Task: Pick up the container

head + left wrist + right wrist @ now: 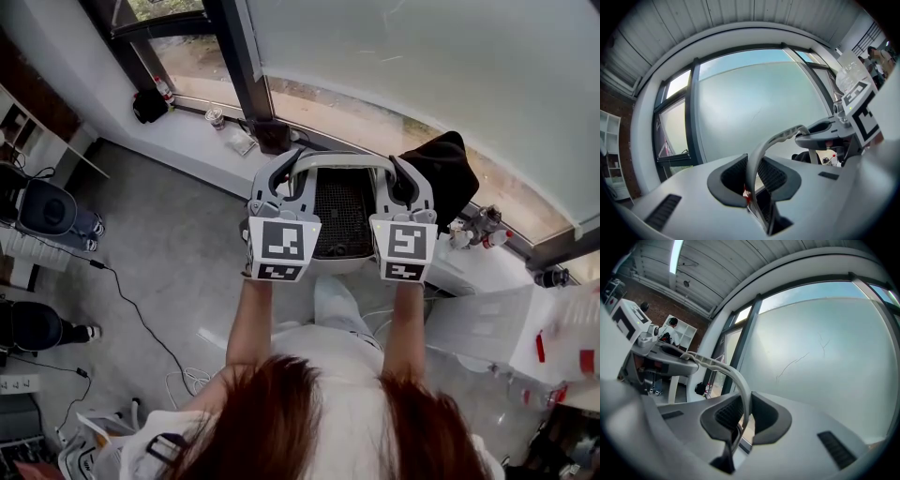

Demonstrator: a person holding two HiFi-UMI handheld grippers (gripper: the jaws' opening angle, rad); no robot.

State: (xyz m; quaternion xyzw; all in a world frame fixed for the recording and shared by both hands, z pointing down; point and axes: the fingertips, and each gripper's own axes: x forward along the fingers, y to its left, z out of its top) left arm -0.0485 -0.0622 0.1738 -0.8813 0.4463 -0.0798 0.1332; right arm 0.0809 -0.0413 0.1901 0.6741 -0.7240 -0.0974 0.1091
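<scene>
A wide window [422, 75] with a pale, frosted-looking pane fills the far side. It is set in dark frames [239, 66] above a white sill [183, 127] that carries a cup [216, 117] and a black bag [148, 105]. A black cable [141, 323] crosses the grey floor [178, 244]. White shelving [688, 335] stands by a brick wall [654, 295] under a ribbed ceiling [722, 263] with a strip light [675, 256].

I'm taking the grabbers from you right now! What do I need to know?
Left gripper: shut on the left side of the handle.
Right gripper: shut on the handle's right side.
Container: held up between both grippers, off the floor, in front of the window.
Done: it looks picked up.
Left: probably just hold it level; where it goes isn't shown.
</scene>
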